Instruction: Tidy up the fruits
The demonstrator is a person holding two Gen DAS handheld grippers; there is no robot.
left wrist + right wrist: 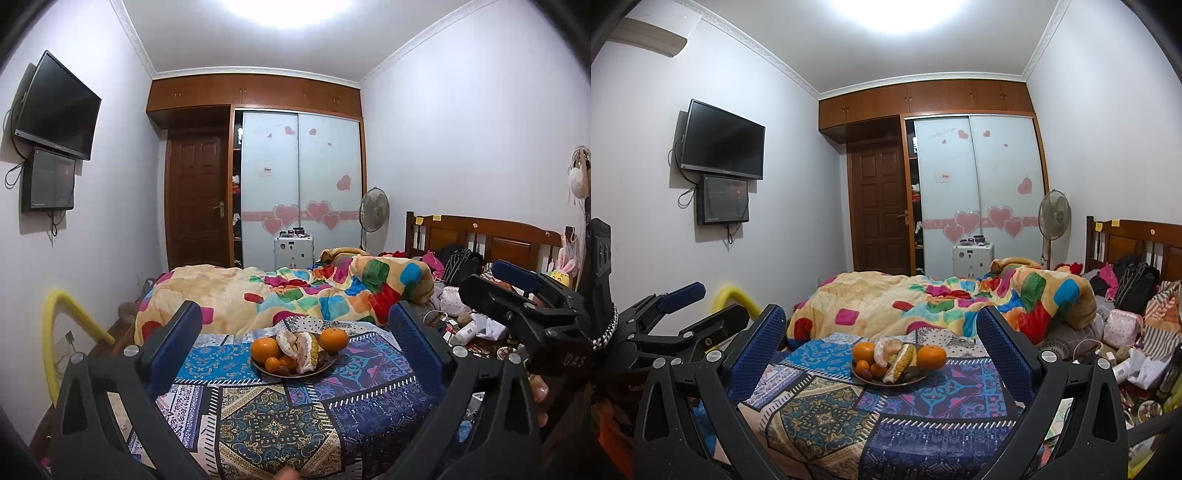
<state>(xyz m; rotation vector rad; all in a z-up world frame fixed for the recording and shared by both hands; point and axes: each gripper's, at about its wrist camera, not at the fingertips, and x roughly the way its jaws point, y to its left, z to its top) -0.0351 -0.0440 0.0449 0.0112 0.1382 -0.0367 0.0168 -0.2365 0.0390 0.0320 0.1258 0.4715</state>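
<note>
A round brown plate [321, 368] of fruit sits on a patterned cloth on the bed. It holds two big oranges [264, 348], small tangerines [273, 364] and peeled pomelo pieces [305, 350]. My left gripper [295, 350] is open and empty, hovering short of the plate. My right gripper [882, 350] is open and empty too, framing the same plate [916, 378] and an orange [931, 357]. The right gripper also shows at the right edge of the left wrist view [517, 291]. The left gripper shows at the left of the right wrist view [683, 306].
A crumpled colourful quilt [295, 295] lies behind the plate. Bags and clutter [461, 321] crowd the bed's right side near the headboard [487, 240]. A yellow foam tube [55, 332] stands at the left. A wardrobe, a door, a fan and a wall TV are farther back.
</note>
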